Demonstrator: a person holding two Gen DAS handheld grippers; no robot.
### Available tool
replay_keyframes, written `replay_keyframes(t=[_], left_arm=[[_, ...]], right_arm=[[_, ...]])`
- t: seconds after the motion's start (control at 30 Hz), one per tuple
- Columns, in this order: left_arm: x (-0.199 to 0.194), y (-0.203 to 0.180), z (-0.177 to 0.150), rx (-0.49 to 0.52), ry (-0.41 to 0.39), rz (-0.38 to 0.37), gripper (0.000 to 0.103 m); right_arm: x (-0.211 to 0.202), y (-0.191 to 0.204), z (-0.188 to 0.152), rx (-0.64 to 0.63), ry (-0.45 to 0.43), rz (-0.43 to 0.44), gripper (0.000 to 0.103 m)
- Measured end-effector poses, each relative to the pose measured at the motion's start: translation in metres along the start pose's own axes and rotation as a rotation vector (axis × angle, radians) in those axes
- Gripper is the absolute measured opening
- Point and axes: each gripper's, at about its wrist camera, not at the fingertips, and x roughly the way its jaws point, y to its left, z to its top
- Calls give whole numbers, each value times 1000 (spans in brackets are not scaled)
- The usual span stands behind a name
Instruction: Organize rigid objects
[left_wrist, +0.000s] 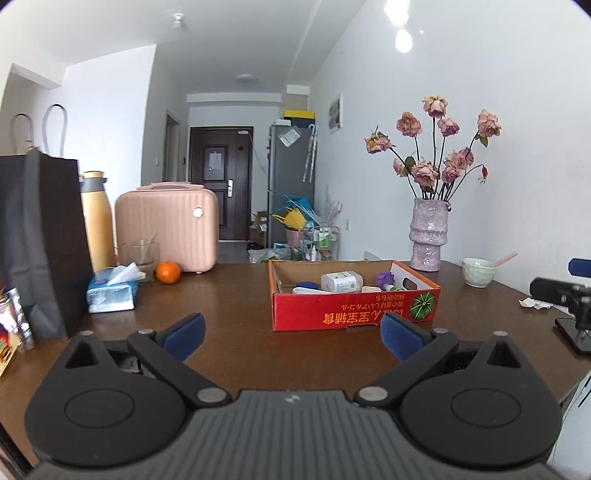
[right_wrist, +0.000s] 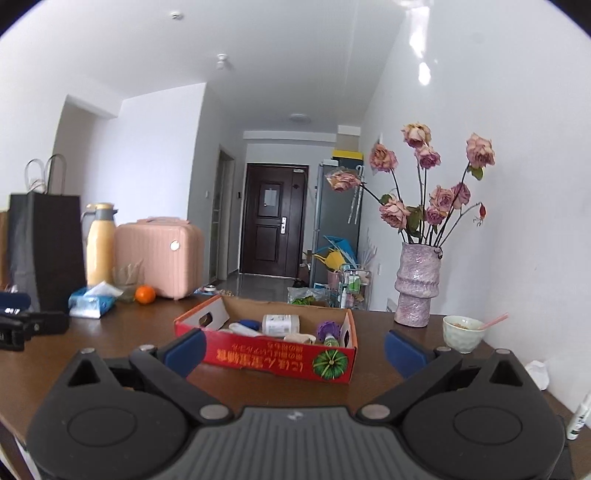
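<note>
From the left wrist view, the left tool (left_wrist: 291, 338) hangs over the worktop (left_wrist: 229, 295) with its jaws wide apart and empty. The red cardboard box (left_wrist: 354, 308) just ahead already holds a white bottle (left_wrist: 340, 281) and a purple piece (left_wrist: 385, 277). Loose around it are an orange (left_wrist: 168, 272) and a tissue pack (left_wrist: 112, 291).

From the right wrist view, the right tool (right_wrist: 293, 349) is likewise spread and empty, facing the same box (right_wrist: 273, 356) (most sorting seems done). A bowl (right_wrist: 463, 332) stands apart, near the vase (right_wrist: 417, 284).
</note>
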Motion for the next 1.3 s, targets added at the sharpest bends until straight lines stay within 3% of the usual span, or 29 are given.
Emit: replay_keyframes(t=[0.13,0.27,0.37,0.47,0.67,1.3], left_arm=[[-39,0,-26,24,-9,21,103],[-70,1,-49,41,-16,144,103],[-90,-1,-56,58,17,84,103],[-106,3,-58,24,-2,101,103],[-110,12,-53,-14,-7,115,103],[-111,5,-55,25,-16,96,103]], right_arm=[[-38,20,-21,-40,17,13,103],[-72,30,-48,98,65,18,103],[-100,41,-65,154,100,29,103],[-117,48,-67,137,111,54,103],[-116,56,-57,124,89,50,103],[-110,47,-58,131,97,20,103]])
